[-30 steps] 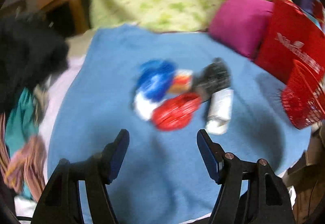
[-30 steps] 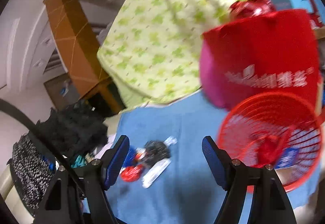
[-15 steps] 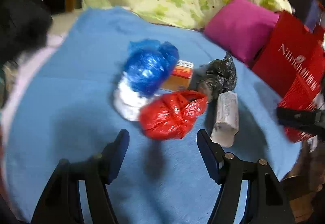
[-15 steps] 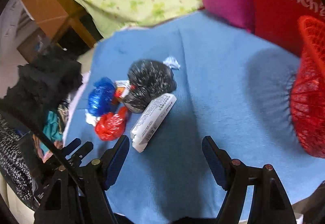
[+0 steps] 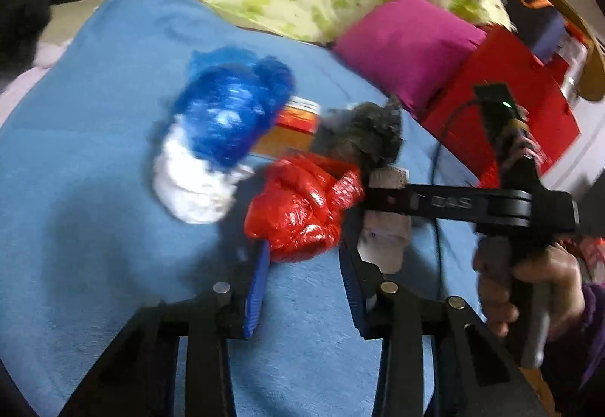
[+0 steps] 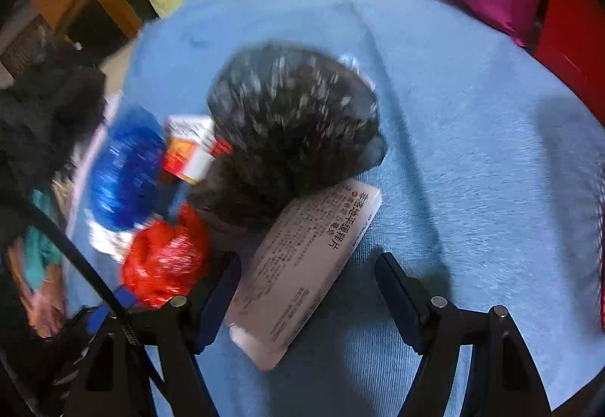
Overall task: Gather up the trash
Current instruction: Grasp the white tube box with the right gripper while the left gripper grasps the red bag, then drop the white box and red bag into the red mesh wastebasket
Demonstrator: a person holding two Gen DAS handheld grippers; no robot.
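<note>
Now the left tongs [image 5: 304, 265] have just been closing and their pads bracket the near edge of the red bag [image 5: 302, 207]; whether they press on it I cannot tell. Beside it on the blue cloth [image 5: 94, 152] lie a blue bag [image 5: 230, 114], a black bag [image 6: 295, 122] and a white box [image 6: 302, 265]. The right tongs [image 6: 306, 284] stand wide over the white box, holding nothing.

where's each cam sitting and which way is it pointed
Left wrist: on the left hand-held gripper, angled down at the red bag on the blue cloth; the person's hand shows with the right hand-held gripper.
Right wrist: on the right hand-held gripper, looking steeply down over the white box.
Shared: red bag, blue bag, black bag, box.
</note>
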